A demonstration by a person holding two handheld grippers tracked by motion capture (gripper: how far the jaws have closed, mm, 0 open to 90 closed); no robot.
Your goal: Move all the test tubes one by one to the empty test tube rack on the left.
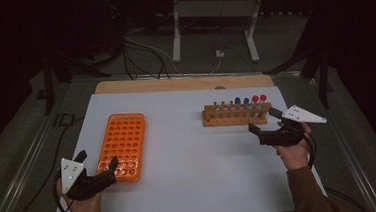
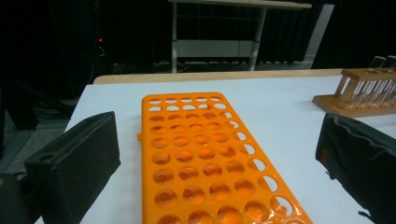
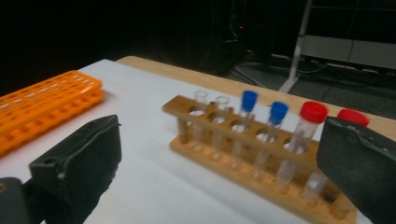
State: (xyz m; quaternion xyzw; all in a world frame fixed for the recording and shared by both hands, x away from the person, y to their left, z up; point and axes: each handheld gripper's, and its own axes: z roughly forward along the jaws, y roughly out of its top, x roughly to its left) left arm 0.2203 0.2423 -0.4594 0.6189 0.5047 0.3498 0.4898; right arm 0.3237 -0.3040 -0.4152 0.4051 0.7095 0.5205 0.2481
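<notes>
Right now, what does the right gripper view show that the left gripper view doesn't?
Right gripper view alone: the tube caps, two blue and two red, plus two uncapped tubes at the wooden rack's far end. Left gripper view alone: the orange rack's hole grid from above, every hole empty. Shared: both racks on the white table, each seen between open jaws holding nothing.

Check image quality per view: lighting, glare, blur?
High view: dim, dark surroundings, white table evenly lit, no hard shadows. Left gripper view: sharp; glare spots on the near end of the orange rack. Right gripper view: soft; the tubes in the wooden rack slightly blurred, background black.
</notes>
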